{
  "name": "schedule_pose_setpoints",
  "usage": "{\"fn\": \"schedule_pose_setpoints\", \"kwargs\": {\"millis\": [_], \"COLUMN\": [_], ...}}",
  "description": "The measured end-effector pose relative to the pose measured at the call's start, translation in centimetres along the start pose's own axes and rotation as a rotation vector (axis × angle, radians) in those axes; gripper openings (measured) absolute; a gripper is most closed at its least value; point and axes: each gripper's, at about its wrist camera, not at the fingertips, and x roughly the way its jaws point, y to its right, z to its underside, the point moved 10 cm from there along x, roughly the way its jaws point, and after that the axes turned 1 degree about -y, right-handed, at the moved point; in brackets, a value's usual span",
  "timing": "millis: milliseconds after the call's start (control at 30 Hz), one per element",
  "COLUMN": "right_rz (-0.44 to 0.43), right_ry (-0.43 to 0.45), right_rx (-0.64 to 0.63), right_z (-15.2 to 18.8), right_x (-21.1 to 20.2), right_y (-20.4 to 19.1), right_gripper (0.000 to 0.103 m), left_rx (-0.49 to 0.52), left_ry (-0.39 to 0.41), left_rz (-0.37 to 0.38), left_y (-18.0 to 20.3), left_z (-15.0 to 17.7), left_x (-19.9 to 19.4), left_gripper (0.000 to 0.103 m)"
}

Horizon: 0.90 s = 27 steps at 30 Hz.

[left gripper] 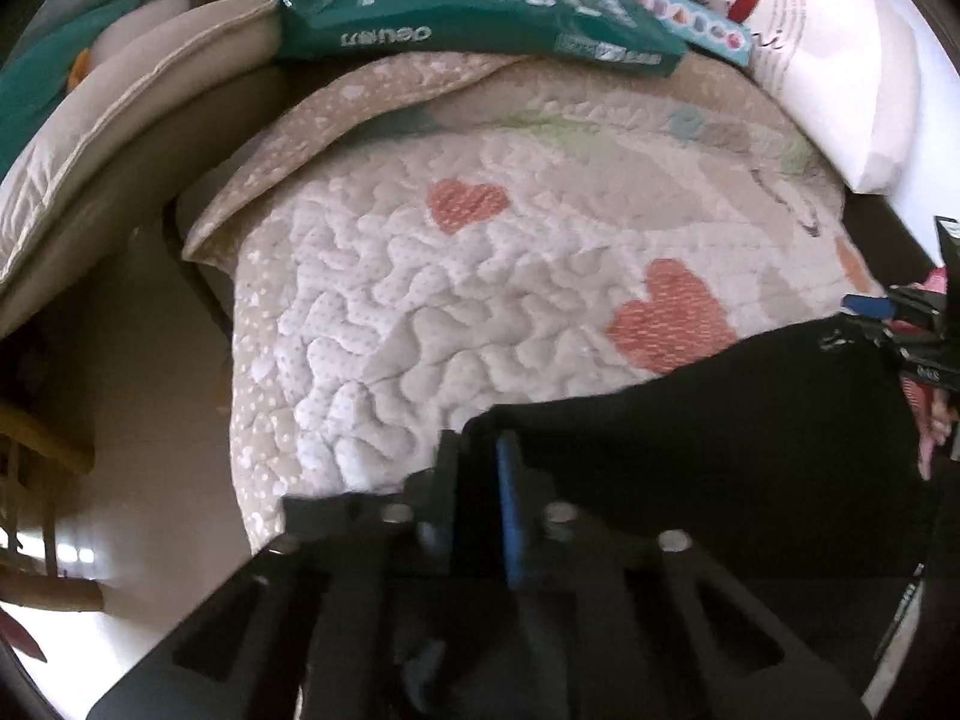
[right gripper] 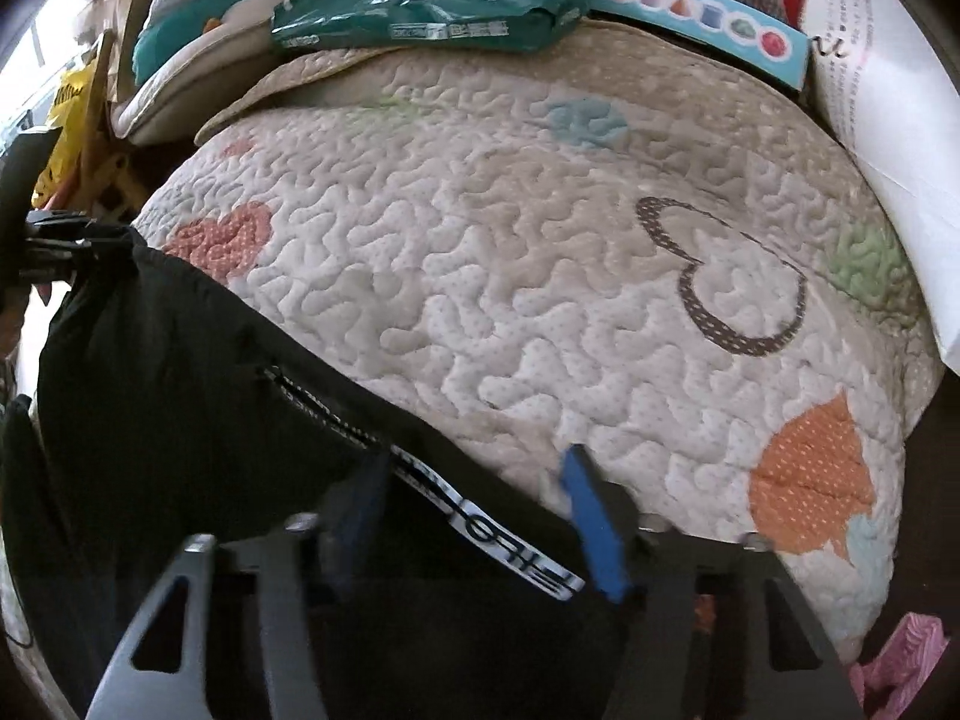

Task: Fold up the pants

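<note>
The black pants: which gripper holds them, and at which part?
The left gripper is shut on the black pants at an edge; the right gripper is open.

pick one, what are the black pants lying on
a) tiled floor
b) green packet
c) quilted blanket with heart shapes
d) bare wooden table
c: the black pants rest on the quilted blanket, whose heart patches show around them; the green packet lies apart at the far edge.
</note>
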Motion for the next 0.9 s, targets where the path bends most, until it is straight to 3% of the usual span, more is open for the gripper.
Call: {"fn": "schedule_pose_setpoints", "kwargs": {"millis": [33, 100, 133, 367, 467, 533, 567, 600, 733, 800, 900], "right_rz": [-0.003, -0.019, -0.023, 0.047, 0.108, 0.081, 0.089, 0.107, 0.104, 0.097, 0.025], "right_ry": [0.007, 0.036, 0.035, 0.042, 0.056, 0.053, 0.054, 0.059, 0.021, -0.011, -0.040], "right_rx": [0.023, 0.083, 0.094, 0.089, 0.074, 0.059, 0.038, 0.007, -0.080, -0.094, -0.078], "right_z": [0.1, 0.0, 0.2, 1.6, 1.0, 0.6, 0.3, -0.1, -0.9, -0.9, -0.8], "right_x": [-0.5, -1.4, -1.9, -4.5, -4.9, -4.8, -4.5, -4.2, -1.6, -0.1, 1.4], "right_y": [0.5, 1.2, 1.4, 0.8, 1.1, 0.8, 0.5, 0.2, -0.8, -0.5, -0.6], "right_gripper": [0.037, 0.013, 0.007, 0.002, 0.008, 0.045, 0.081, 0.091, 0.080, 0.066, 0.055], "left_rx": [0.013, 0.024, 0.026, 0.016, 0.017, 0.011, 0.010, 0.011, 0.006, 0.001, -0.001], "left_ry": [0.011, 0.027, 0.038, 0.096, 0.098, 0.107, 0.108, 0.106, 0.096, 0.096, 0.095], "left_rz": [-0.019, -0.040, -0.050, -0.079, -0.085, -0.082, -0.083, -0.085, -0.088, -0.088, -0.093], "left_y": [0.3, 1.0, 1.3, 1.8, 2.1, 2.1, 2.1, 2.1, 1.7, 1.6, 1.5], "left_z": [0.1, 0.1, 0.1, 0.1, -0.1, -0.3, -0.3, -0.3, -0.4, -0.5, -0.5], "left_x": [-0.4, -0.9, -1.2, -4.6, -5.0, -5.2, -5.2, -5.1, -4.2, -4.0, -3.7], "left_gripper": [0.009, 0.009, 0.009, 0.009, 0.009, 0.009, 0.009, 0.009, 0.009, 0.009, 0.009]}}
